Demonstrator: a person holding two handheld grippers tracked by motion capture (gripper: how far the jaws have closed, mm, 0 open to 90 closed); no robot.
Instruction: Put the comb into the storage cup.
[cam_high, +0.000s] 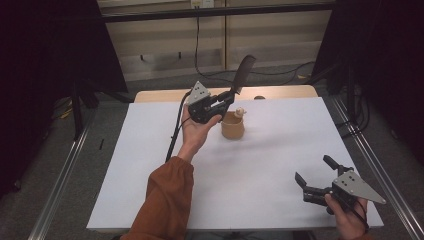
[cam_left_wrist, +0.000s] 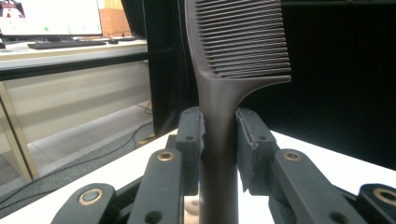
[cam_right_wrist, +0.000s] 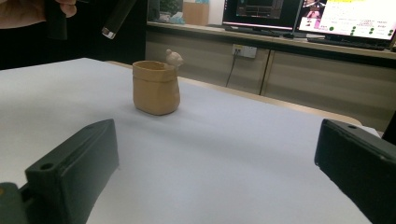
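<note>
Here the left tool (cam_high: 226, 98) clamps the dark plastic comb (cam_high: 243, 72) by its handle above the small tan clay cup (cam_high: 233, 125), seemingly ready to lower it in handle-first, while the right tool (cam_high: 314, 176) rests open.

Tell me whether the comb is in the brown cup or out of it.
Out. The left claw is shut on the comb by its handle and holds it in the air, toothed end up, above the brown cup, which stands upright on the table.

The comb (cam_left_wrist: 233, 60) is dark brown, with a long straight handle and fine teeth along one side. It stands tilted, toothed end up, above the pot (cam_high: 233, 126), a small tan cup with a pale bird figure on its rim, upright on the white table.
</note>
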